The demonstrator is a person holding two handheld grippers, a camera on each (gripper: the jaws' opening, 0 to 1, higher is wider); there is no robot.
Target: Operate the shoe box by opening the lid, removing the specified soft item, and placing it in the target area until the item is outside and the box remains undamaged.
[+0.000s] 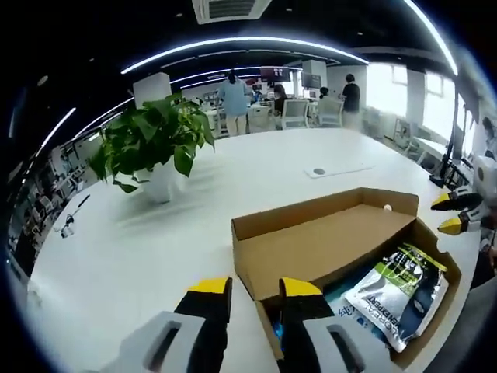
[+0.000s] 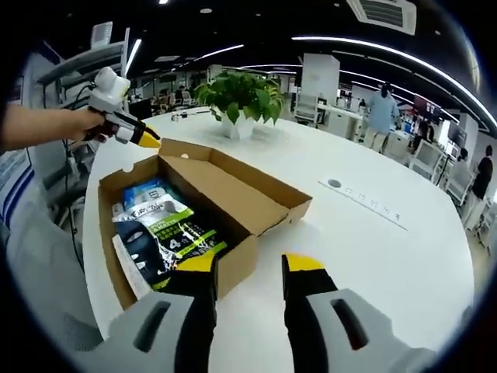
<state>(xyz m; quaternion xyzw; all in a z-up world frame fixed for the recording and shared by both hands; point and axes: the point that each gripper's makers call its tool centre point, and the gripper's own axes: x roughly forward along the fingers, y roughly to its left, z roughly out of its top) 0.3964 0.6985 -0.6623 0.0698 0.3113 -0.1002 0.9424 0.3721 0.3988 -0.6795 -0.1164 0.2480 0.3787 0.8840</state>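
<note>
A brown cardboard shoe box [image 1: 256,268] [image 2: 233,268] lies on the white table [image 1: 140,256] with its lid [image 1: 326,241] [image 2: 233,194] swung open and tilted back. Soft printed packs [image 1: 400,291] [image 2: 167,225], white, green and blue, lie inside. My left gripper [image 1: 255,289] is open just above the box's near corner, holding nothing. It appears far left in the right gripper view [image 2: 144,138], held by a hand. My right gripper [image 2: 248,268] is open over the box's near wall, empty. Its yellow tips also appear spread by the box's far corner in the left gripper view [image 1: 449,214].
A potted green plant [image 1: 155,144] [image 2: 241,97] stands on the table beyond the box. A round cable port [image 1: 318,171] [image 2: 334,184] sits in the tabletop. A small tool [image 1: 70,225] lies near the table's left edge. People and chairs are in the background.
</note>
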